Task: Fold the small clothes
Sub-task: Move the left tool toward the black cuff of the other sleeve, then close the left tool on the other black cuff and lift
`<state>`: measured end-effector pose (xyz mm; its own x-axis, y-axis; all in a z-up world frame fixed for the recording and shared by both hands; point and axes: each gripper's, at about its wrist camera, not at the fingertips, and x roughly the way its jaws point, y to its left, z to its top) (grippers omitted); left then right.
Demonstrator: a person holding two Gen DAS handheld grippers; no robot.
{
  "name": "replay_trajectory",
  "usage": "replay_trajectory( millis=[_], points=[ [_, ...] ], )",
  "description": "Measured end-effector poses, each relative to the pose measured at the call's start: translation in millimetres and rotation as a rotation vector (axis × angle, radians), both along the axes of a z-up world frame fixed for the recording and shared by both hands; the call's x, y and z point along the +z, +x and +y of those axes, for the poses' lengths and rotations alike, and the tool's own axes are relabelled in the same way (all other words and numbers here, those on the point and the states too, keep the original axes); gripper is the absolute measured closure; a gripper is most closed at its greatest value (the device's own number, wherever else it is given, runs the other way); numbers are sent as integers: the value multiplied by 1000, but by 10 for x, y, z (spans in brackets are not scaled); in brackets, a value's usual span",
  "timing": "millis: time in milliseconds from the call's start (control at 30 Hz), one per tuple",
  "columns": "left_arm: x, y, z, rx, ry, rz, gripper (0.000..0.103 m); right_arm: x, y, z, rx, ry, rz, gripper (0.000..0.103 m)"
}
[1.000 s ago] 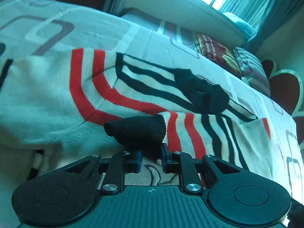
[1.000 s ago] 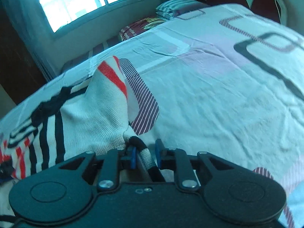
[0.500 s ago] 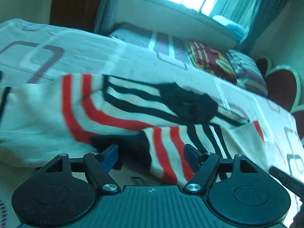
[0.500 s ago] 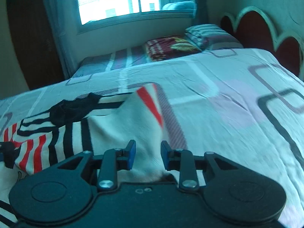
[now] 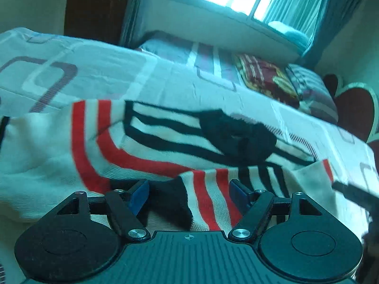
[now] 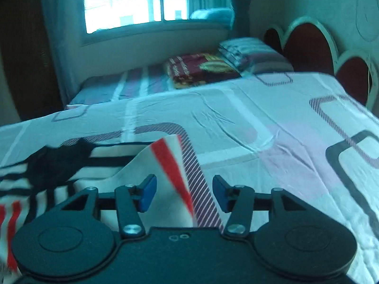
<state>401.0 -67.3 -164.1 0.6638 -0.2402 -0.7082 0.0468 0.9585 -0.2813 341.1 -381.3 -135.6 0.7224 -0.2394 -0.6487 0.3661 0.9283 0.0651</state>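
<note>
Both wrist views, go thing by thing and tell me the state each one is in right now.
Left gripper: jaws open, holding nothing, over the black cuff.
Right gripper: jaws open, holding nothing.
Striped sweater: lying on the bed, partly folded, sleeves laid over the body.
Black cuff: lying loose on the sweater.
Bed sheet: spread out, lightly creased.
Window: curtains drawn aside.

You have a patterned bedsheet [image 6: 272, 123] spread wide; at its far side lie a maroon folded blanket [image 6: 201, 68] and striped pillow [image 6: 251, 52], beneath a bright window [image 6: 132, 2].
</note>
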Motion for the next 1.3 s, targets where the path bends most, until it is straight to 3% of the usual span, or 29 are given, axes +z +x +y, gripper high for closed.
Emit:
replay_trajectory(
  millis=[100,133,233,300,400,500,633,767,967,1200,1300],
  points=[
    [-133,38,-52,-2,55,1,29,-163,208,-105,28,88,36,59],
    [-160,50,-70,-5,84,1,29,-218,245,-117,30,96,46,73],
    [-173,62,-93,-6,114,-1,29,-246,181,-169,-15,112,19,85],
    [-193,61,-124,-11,136,-5,29,-303,146,-210,-43,102,8,86],
    [-178,62,-158,-22,170,-1,29,-276,166,-171,-55,92,23,83],
    [15,-59,-38,16,120,-17,29,-57,58,-41,-44,45,8,74],
    [124,-231,262,70,82,25,29,110,-173,318,83,46,5,71],
    [60,-432,701,158,53,116,29,134,-349,916,249,19,6,64],
    [38,-842,1575,346,-19,133,29,108,-436,1727,442,43,25,61],
    [-153,-1180,2634,582,-159,158,29,144,-524,2325,554,64,25,57],
    [-279,-1236,2936,640,-226,151,29,138,-548,2495,580,64,28,56]
  ],
)
